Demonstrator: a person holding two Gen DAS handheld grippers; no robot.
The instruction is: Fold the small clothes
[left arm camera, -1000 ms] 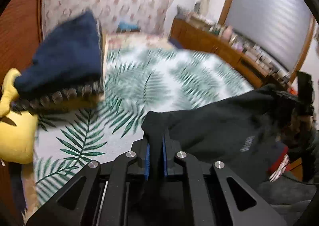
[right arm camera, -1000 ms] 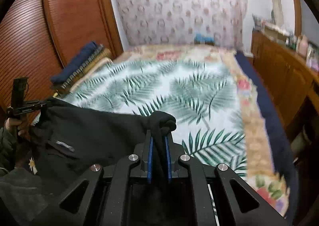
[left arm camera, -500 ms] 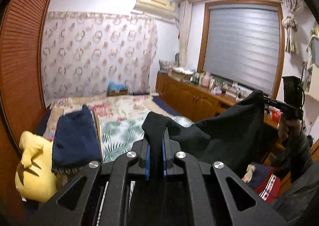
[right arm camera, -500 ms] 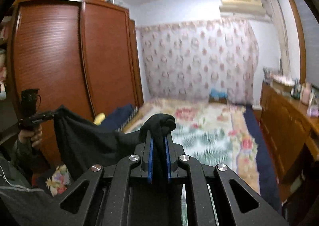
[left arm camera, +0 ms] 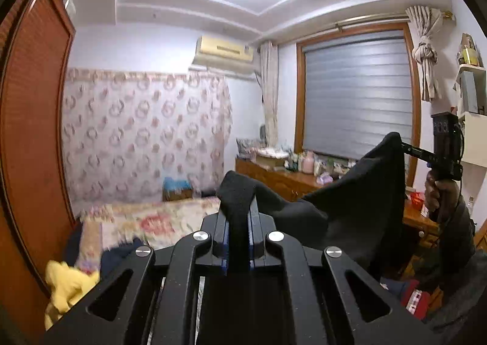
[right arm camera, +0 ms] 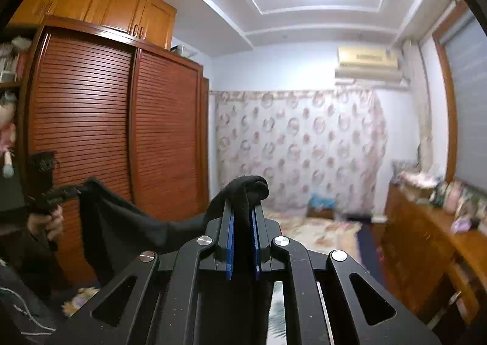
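Left gripper (left arm camera: 238, 223) and right gripper (right arm camera: 242, 223), jaws each clamped on a corner, hold a black garment (left arm camera: 359, 208) aloft, stretched between them; folding apparently not yet begun.

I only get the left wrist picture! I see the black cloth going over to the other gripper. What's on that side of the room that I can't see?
Observer: Beyond the left gripper, the right wrist view shows a tall wooden wardrobe with slatted doors.
Operator: Is the other gripper really biting the cloth?
Observer: Yes. The right gripper has its blue pads closed on a bunched fold of the black garment.
Operator: Is the cloth tight like a rope?
Observer: No. From the right wrist view it sags between the two grippers and hangs down in a loose drape.
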